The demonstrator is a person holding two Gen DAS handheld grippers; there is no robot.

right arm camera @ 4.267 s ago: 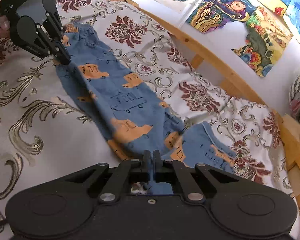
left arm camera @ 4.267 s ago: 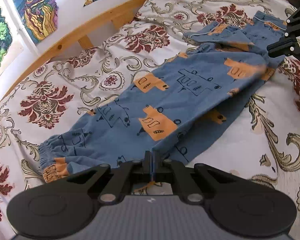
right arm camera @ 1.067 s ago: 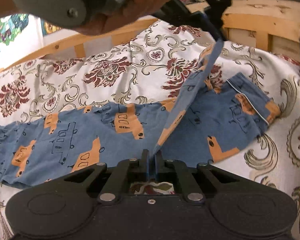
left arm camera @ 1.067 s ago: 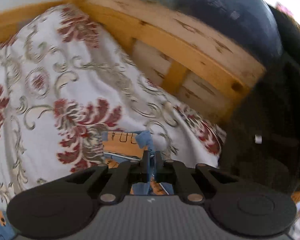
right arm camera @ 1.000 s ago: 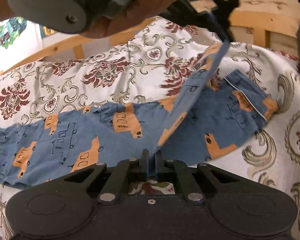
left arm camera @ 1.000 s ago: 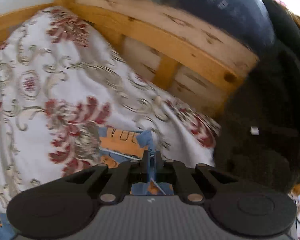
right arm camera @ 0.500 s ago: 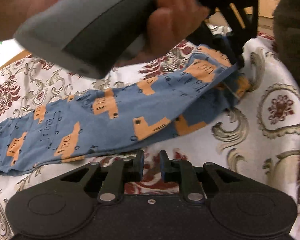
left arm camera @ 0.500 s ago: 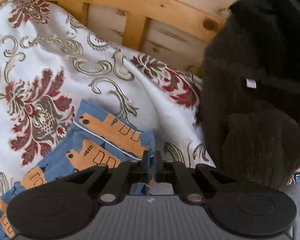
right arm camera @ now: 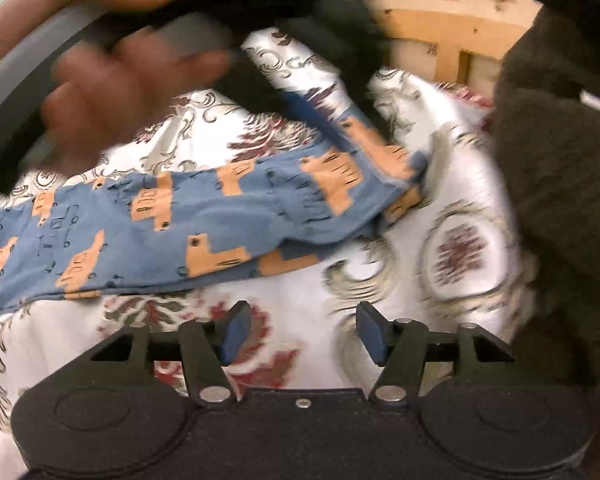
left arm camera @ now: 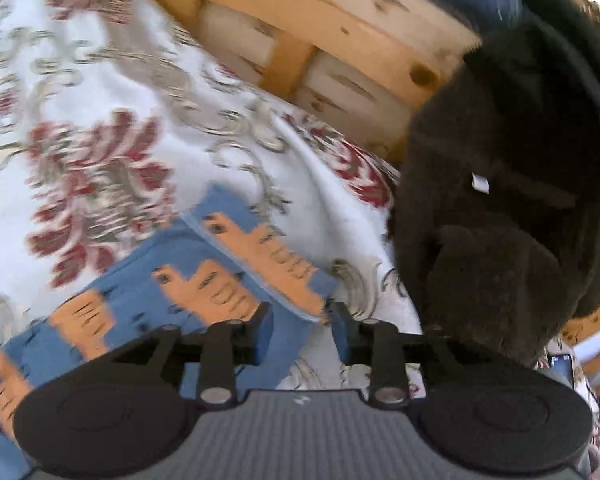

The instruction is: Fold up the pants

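Cotton-like blue pants (right arm camera: 204,220) on bedspread (right arm camera: 460,248): light, limp, drapes easily. Left gripper (left arm camera: 300,320) and right gripper (right arm camera: 300,336) both wide, empty. Best hold: pinch hem corners (left arm camera: 316,292), likely.

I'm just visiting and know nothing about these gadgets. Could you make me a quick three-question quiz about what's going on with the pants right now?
1. True or false: the left gripper is clamped on the pants.
2. What do the pants lie on? A) a bare wooden floor B) a floral bedspread C) a metal tray
3. Fill in: the right gripper is ____, with bedspread and no cloth between its fingers.

Key
1. False: its jaws stand apart, and the pants' edge lies loose by them.
2. B
3. open
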